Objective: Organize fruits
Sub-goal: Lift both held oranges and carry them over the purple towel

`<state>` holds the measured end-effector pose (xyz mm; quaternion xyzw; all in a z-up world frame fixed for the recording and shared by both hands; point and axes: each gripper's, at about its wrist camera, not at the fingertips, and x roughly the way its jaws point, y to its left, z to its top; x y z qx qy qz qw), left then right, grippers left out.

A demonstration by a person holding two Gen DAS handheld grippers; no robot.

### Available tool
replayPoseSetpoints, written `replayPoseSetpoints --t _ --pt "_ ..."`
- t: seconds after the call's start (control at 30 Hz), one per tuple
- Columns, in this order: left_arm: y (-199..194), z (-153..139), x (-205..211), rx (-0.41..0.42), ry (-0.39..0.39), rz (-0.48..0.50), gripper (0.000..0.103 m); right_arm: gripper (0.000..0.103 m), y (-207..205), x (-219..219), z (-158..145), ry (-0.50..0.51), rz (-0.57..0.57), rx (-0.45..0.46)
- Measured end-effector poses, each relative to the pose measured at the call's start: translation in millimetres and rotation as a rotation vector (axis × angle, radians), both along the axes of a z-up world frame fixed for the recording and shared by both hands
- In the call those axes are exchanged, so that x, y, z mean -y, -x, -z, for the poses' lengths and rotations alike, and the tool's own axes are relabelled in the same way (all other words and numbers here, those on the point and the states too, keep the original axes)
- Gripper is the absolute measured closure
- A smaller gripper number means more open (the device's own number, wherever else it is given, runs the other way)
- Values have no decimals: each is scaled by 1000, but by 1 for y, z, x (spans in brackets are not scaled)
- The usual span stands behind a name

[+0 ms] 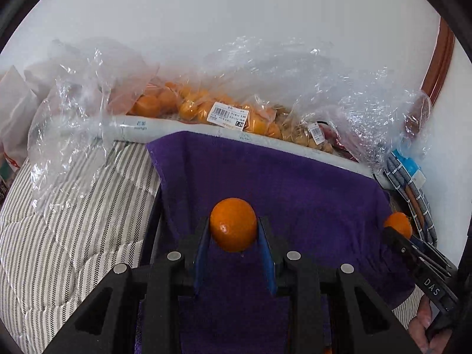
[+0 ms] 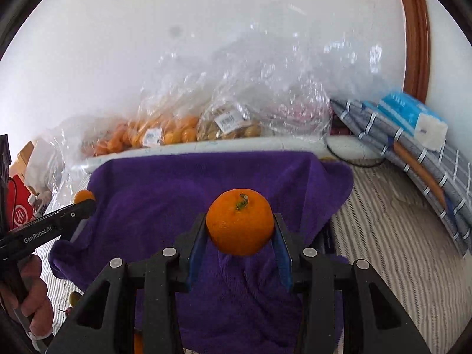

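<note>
Both tongs tilt downward over the purple towel [image 1: 295,183]: the left tongs [image 1: 233,230] clamp a small orange [image 1: 233,224], the right tongs [image 2: 240,230] a stemmed orange [image 2: 239,225]. Behind the towel, clear bags [image 1: 206,109] hold more oranges.

Left gripper [image 1: 233,233] clamps an orange [image 1: 233,223], angled down over the purple cloth [image 1: 295,183]. Right gripper [image 2: 240,231] beside it clamps another orange [image 2: 239,225], likewise angled down.
</note>
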<state>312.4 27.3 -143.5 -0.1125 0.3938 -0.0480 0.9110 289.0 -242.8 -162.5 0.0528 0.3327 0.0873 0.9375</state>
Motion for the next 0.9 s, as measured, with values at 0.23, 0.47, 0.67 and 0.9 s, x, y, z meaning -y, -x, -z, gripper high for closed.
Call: replayPoseSetpoints --t 0.23,0.47,0.67,0.9 --pt "-1 4 -4 -21 36 1 73 61 -8 0 15 8 4 -53" --pt "-5 11 5 -44 -3 5 73 61 -12 0 23 24 4 -73" --pt "-6 14 7 -60 -29 3 73 60 -12 0 25 30 0 -88" --pt "-9 19 9 -82 -32 9 73 60 -12 -2 26 38 -9 -91"
